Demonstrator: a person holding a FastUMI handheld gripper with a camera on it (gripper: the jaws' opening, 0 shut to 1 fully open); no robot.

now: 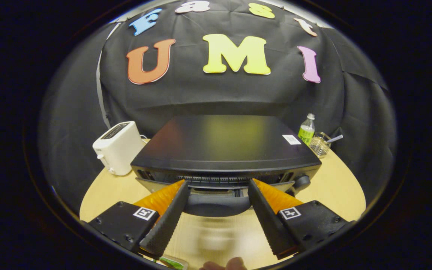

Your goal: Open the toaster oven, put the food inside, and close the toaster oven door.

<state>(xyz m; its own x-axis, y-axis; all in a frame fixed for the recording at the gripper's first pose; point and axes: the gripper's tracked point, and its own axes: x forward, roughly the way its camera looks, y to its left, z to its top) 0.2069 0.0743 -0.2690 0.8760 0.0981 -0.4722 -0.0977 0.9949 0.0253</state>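
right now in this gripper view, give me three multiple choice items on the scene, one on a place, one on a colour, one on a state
1. Where is the white toaster?
A. beside the toaster oven, on the table
B. on top of the toaster oven
C. between the fingers

2. What colour is the toaster oven's top?
A. white
B. black
C. red

3. How does the gripper stand?
A. shut on the bottle
B. shut on the toaster
C. open, its fingertips at the oven's front, either side of the door handle

Key: 1 A, it stands on the wood by the oven's side. 2 B, the lid is dark and glossy. 3 C, a wide gap parts the fingers.
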